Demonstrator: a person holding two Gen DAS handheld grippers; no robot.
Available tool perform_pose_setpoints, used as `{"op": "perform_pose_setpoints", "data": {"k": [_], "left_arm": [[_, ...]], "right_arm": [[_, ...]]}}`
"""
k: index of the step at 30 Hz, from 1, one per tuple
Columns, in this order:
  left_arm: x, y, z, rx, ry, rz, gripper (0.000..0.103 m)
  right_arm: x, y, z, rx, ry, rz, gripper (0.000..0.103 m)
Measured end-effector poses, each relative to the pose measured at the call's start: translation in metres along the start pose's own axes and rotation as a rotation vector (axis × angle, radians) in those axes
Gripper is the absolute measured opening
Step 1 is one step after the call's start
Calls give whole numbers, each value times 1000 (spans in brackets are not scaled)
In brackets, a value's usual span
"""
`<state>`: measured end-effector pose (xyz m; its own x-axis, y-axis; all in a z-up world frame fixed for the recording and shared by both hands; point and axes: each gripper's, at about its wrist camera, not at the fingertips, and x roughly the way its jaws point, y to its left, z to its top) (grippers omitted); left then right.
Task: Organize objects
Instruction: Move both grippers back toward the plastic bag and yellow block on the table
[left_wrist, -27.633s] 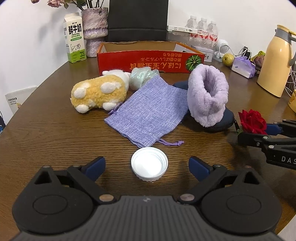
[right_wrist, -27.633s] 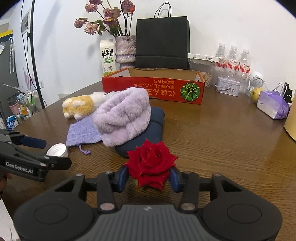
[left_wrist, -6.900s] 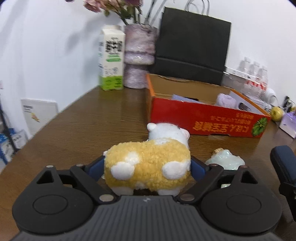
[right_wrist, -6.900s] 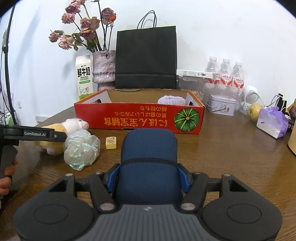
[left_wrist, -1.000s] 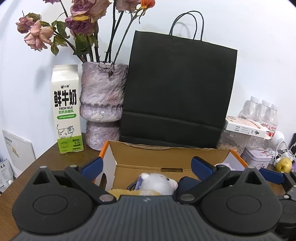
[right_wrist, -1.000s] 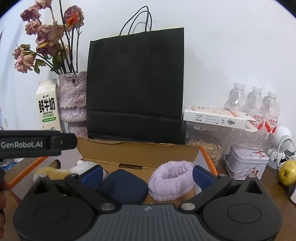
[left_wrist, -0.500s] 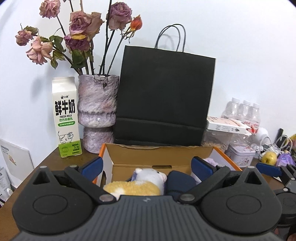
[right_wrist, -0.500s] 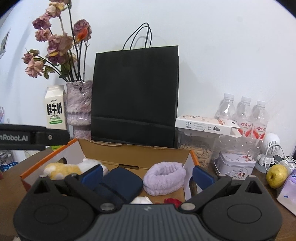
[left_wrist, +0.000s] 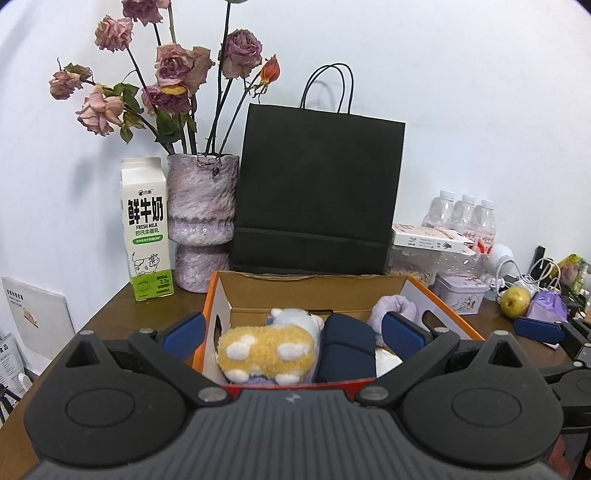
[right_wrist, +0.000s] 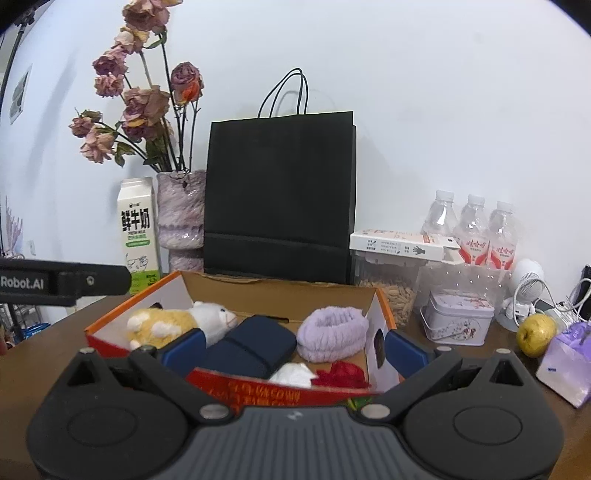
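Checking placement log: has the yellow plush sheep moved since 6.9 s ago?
Yes. The plush sheep then stood on the table in front of the red box, between the left gripper's fingers. Now it lies inside the box at its left end, released.

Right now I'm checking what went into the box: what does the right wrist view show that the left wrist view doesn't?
Only the right wrist view shows the red rose in the box's near right corner. Only the left wrist view shows the white booklet off the table's left edge. Both show the red cardboard box holding the yellow plush sheep, navy case and purple fuzzy slipper.
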<state>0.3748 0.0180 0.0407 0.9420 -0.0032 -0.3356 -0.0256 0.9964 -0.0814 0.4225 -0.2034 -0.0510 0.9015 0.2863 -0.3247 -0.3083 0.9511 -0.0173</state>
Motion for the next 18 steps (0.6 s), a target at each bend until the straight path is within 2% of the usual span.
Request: {"op": "perform_pose_setpoints", "data": {"k": [18], "left_arm": [[-77,4,-34,14,61,-11,103]], "right_arm": [[-79,11,-30,9,53,28,103]]}}
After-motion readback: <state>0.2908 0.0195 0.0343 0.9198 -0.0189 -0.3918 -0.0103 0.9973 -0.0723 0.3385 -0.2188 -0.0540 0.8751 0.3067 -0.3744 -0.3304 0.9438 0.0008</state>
